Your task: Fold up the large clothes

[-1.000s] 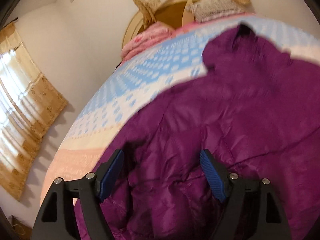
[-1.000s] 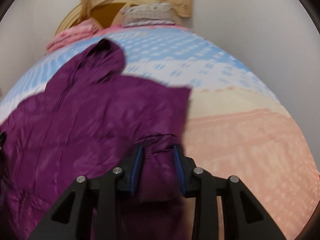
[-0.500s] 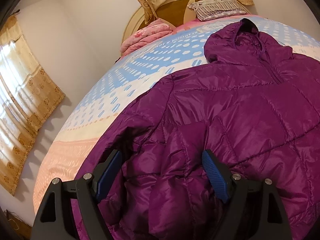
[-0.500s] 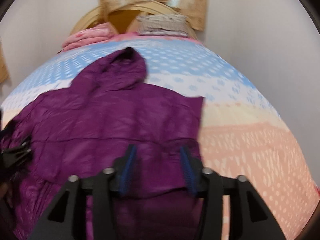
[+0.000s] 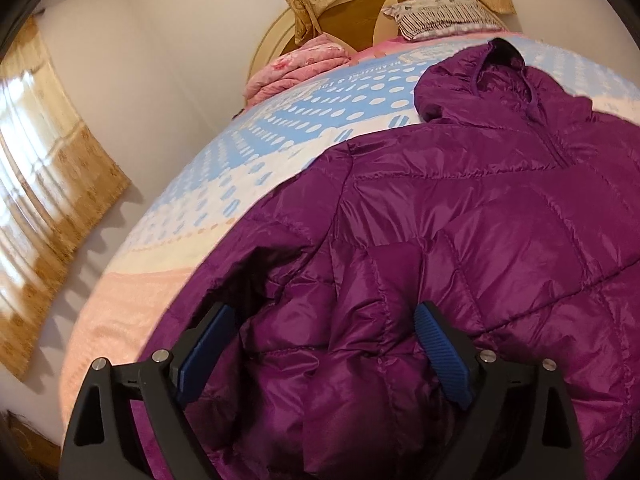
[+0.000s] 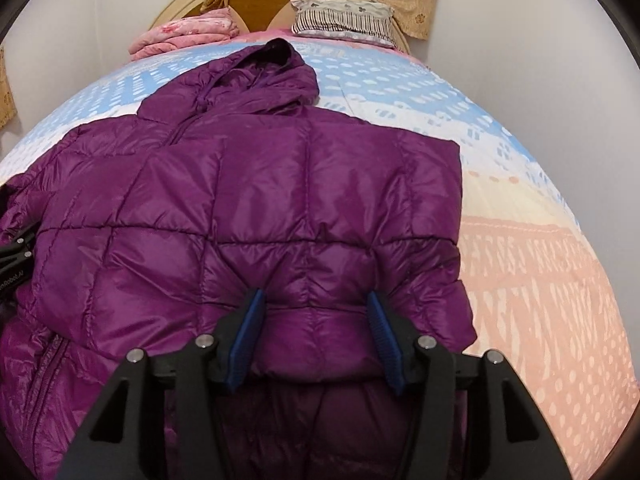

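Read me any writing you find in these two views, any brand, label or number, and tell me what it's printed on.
"nRobot.AI", cut off at the frame edge: white print on the black left gripper in the right wrist view.
A row of capital letters on the bedsheet near the pink folded quilt: too small and warped to read.
The purple jacket shows no readable label.

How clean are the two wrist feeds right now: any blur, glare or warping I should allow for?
Left wrist view: sharp; the purple jacket shows glossy sheen, the sunlit curtain is washed out, and the bed bulges from fisheye. Right wrist view: also sharp, sheen on the quilting, soft even light, dark vignette in the corners, same bulging.
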Tool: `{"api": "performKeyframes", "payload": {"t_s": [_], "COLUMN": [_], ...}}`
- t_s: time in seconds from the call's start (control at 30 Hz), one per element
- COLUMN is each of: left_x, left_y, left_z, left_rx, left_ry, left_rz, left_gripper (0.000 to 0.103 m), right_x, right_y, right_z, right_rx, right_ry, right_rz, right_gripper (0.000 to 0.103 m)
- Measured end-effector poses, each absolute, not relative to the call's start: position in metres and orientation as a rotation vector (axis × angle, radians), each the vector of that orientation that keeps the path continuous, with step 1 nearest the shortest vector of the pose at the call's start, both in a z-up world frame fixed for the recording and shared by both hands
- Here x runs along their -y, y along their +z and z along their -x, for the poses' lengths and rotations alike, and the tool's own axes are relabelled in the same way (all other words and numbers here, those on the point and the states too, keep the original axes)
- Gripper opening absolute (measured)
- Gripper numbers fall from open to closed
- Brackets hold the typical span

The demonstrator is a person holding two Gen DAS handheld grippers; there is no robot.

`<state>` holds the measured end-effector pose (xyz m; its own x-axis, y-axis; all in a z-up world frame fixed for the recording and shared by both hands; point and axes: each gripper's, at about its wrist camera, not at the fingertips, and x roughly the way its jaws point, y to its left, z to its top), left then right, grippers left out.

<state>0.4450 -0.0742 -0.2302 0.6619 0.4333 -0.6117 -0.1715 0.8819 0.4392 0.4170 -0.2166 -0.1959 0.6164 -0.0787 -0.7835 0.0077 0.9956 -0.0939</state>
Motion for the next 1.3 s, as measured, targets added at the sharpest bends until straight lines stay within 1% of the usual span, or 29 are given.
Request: {"api": "performKeyframes", "payload": {"t_s": [0.03,0.17,0.23,0.27,0.3,0.4,0.5,0.6,0.8,0.87,1.03,1.2,1.23,1.27,1.3], "left_x": [0.074,0.039,0.022,0.011,-0.001,-0.041,-0.083,-0.118,-0.175,-0.182,-0.184,-0.184,-0.184,-0.182,-0.181], "left_y": [-0.227,-0.197,-0.181,-0.171,-0.163,-0.154,-0.158,-0.167,-0.187,-0.193,-0.207,-0.23,-0.233,-0.235,-0.235], "left_z": [-0.445,-0.429,-0.412,-0.397,-0.382,-0.34,-0.298,-0.257,-0.183,-0.169,-0.142,-0.147,-0.147,-0.147,-0.146], "left_rx": [-0.783,-0.839,-0.828,-0.795,-0.771,-0.752,-0.762,-0.774,-0.838,-0.854,-0.896,-0.959,-0.959,-0.959,-0.959], "left_ry": [0.347,0.314,0.295,0.288,0.29,0.31,0.367,0.436,0.525,0.518,0.474,0.43,0.414,0.375,0.317], "left_rz": [-0.366,-0.205,-0.188,-0.192,-0.198,-0.2,-0.191,-0.185,-0.098,-0.056,0.038,0.085,0.089,0.097,0.122], "left_gripper": [0.093,0.093,0.093,0.093,0.093,0.093,0.093,0.093,0.093,0.093,0.093,0.092,0.079,0.046,0.029], "right_x": [0.217,0.231,0.239,0.24,0.24,0.234,0.228,0.218,0.177,0.159,0.114,0.104,0.103,0.102,0.102], "right_y": [-0.195,-0.172,-0.151,-0.141,-0.135,-0.122,-0.119,-0.126,-0.132,-0.132,-0.128,-0.127,-0.127,-0.126,-0.126], "right_z": [-0.417,-0.406,-0.384,-0.369,-0.357,-0.311,-0.271,-0.243,-0.211,-0.199,-0.177,-0.173,-0.172,-0.171,-0.17], "right_rx": [-0.909,-0.912,-0.862,-0.84,-0.823,-0.783,-0.759,-0.746,-0.733,-0.723,-0.665,-0.652,-0.649,-0.645,-0.642], "right_ry": [-0.051,-0.051,-0.044,-0.029,-0.022,0.0,0.027,0.005,0.041,0.081,0.16,0.19,0.19,0.191,0.193], "right_rz": [0.083,0.025,-0.027,-0.032,-0.023,0.021,0.021,0.034,0.055,0.074,0.229,0.223,0.222,0.222,0.22], "right_gripper": [0.06,0.064,0.079,0.09,0.093,0.093,0.093,0.096,0.096,0.096,0.096,0.096,0.096,0.096,0.096]}}
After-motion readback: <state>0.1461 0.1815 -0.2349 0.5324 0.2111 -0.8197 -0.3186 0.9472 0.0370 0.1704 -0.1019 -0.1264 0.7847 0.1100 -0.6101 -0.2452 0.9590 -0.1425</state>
